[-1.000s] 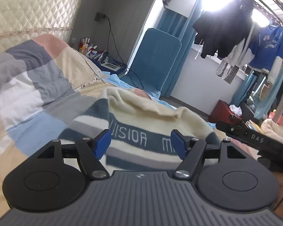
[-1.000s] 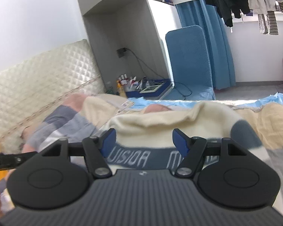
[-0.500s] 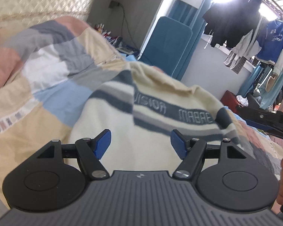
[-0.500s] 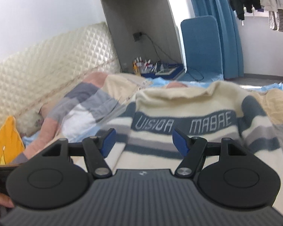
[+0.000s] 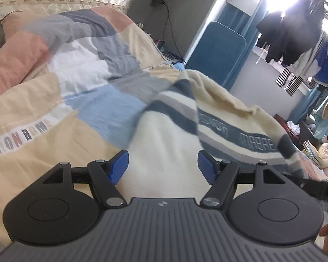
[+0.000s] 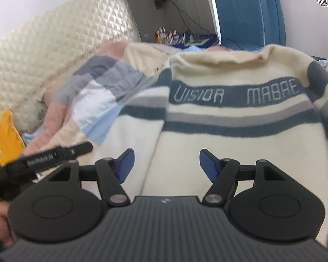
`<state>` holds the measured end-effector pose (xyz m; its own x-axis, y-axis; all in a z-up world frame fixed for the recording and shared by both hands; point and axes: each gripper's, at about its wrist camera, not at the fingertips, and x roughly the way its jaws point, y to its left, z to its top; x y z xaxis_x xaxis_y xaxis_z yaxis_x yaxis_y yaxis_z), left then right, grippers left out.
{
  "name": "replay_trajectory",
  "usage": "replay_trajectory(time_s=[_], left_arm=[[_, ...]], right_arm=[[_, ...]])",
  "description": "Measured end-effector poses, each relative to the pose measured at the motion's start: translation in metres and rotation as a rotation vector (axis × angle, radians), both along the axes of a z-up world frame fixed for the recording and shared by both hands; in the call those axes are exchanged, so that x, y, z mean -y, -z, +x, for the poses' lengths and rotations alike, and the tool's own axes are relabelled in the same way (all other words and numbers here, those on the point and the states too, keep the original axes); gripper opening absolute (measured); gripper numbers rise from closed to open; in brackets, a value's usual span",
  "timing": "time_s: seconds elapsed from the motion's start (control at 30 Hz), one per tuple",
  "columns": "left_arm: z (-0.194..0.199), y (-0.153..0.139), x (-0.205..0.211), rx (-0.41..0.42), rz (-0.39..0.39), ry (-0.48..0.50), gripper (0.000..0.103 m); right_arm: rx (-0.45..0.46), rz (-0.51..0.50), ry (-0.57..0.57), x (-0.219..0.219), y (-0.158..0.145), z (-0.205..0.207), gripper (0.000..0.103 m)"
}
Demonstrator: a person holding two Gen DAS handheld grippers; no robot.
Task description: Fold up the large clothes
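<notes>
Sweater (image 6: 240, 118) lies spread on the quilt (image 5: 54, 91), right under both tongs. Left gripper (image 5: 163, 167) hangs above its cream body, jaws wide, nothing between them. Right gripper (image 6: 165, 166) likewise, gaping and empty below the lettered stripe. The sweater's near hem is hidden behind the grippers, its edges blurred. Beyond: headboard (image 6: 54, 41), blue chair (image 5: 216, 56), hanging clothes (image 5: 295, 35).

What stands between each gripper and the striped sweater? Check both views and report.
Nothing visible does. The left gripper and the right gripper both hang open directly over the cream sweater, which lies spread on the patchwork quilt. Only bare knit shows between the blue pads.
</notes>
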<state>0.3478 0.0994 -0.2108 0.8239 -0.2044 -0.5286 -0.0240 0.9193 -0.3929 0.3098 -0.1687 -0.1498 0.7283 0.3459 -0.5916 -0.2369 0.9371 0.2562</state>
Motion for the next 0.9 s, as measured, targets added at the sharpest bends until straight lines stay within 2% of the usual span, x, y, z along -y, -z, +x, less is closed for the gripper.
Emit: replay_trajectory(time_s=[0.07,0.17,0.2,0.33,0.43,0.5,0.6,0.67,0.73,0.9], left_arm=[[0.007,0.004,-0.009,-0.007,-0.012,-0.014,0.074],[0.018,0.015,-0.025,-0.045,-0.063,-0.047,0.073],[0.021,0.02,-0.029,-0.059,-0.081,-0.06,0.073],[0.028,0.036,-0.045,-0.104,-0.158,-0.102,0.073],[0.029,0.044,-0.049,-0.124,-0.208,-0.098,0.072],[0.029,0.043,-0.047,-0.118,-0.206,-0.085,0.07],[0.026,0.039,-0.039,-0.096,-0.195,-0.05,0.062],[0.025,0.036,-0.033,-0.083,-0.202,-0.015,0.055],[0.024,0.035,-0.026,-0.072,-0.205,0.009,0.052],[0.016,0.028,-0.006,-0.024,-0.175,0.096,0.042]], right_arm=[[-0.006,-0.009,-0.018,-0.01,0.008,0.005,0.07],[-0.02,0.008,-0.083,-0.019,0.018,0.012,0.085],[-0.029,0.014,-0.102,-0.022,0.023,0.013,0.086],[-0.099,0.018,-0.166,-0.033,0.041,0.019,0.086],[-0.15,0.077,-0.22,-0.039,0.051,0.02,0.085],[-0.176,0.114,-0.268,-0.044,0.054,0.018,0.085],[-0.173,0.079,-0.294,-0.05,0.052,0.014,0.085],[-0.178,0.059,-0.279,-0.047,0.049,0.013,0.085],[-0.2,0.041,-0.237,-0.04,0.05,0.013,0.085],[-0.29,0.059,-0.061,-0.005,0.053,0.019,0.085]])
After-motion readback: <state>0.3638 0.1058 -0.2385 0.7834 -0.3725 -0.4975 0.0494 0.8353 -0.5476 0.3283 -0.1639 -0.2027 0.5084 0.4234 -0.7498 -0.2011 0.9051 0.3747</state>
